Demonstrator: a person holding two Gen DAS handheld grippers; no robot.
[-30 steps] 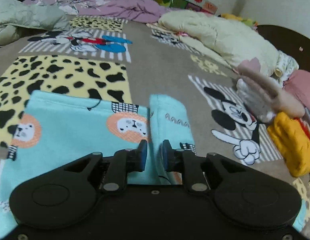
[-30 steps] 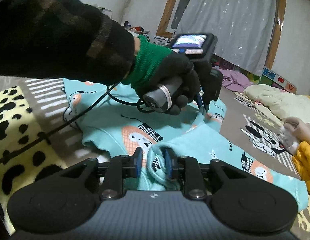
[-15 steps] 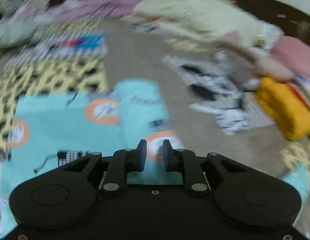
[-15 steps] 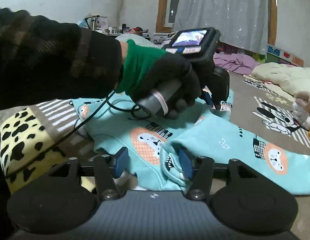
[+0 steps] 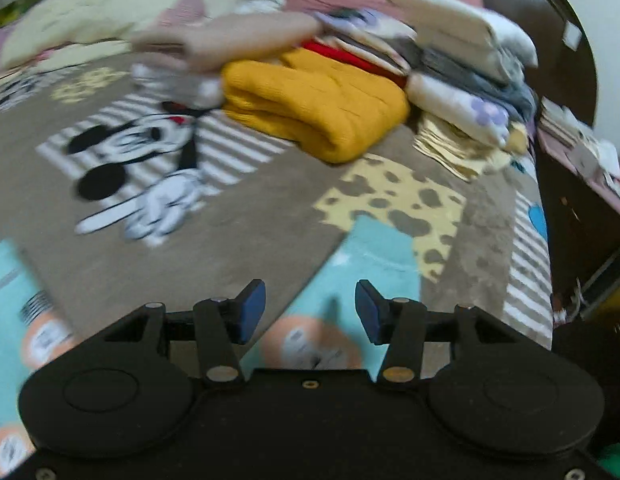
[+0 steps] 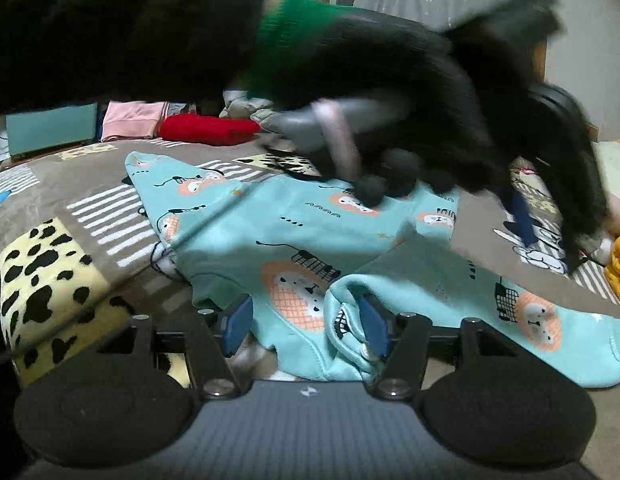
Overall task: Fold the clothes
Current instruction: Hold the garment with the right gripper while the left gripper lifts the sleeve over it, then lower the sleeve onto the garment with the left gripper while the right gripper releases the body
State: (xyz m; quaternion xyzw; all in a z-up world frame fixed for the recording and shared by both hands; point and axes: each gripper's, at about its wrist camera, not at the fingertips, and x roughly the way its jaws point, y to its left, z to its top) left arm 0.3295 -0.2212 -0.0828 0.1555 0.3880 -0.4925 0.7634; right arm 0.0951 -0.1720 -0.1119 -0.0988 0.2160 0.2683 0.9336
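Note:
A teal garment with orange lion prints (image 6: 294, 232) lies spread on the cartoon-print blanket. In the left wrist view one sleeve (image 5: 373, 256) runs under my left gripper (image 5: 310, 312), whose jaws are opening with nothing pressed between the blue pads. A gloved hand (image 6: 389, 92) carries that gripper across the right wrist view, badly blurred. My right gripper (image 6: 306, 324) sits low at the garment's near edge, jaws opening. A folded lip of teal cloth (image 6: 349, 312) lies between its pads and leans on the right one, without being squeezed.
A folded yellow knit (image 5: 317, 108) and a stack of folded clothes (image 5: 461, 80) sit ahead of the left gripper, with dark furniture (image 5: 569, 208) to the right. Red (image 6: 206, 128) and pink (image 6: 130, 120) garments lie at the back. Blanket (image 5: 230, 240) covers the surface.
The left gripper swung right, from the folded sleeve over to another teal sleeve, and its jaws spread apart. The right gripper stayed put and let go of the teal fold.

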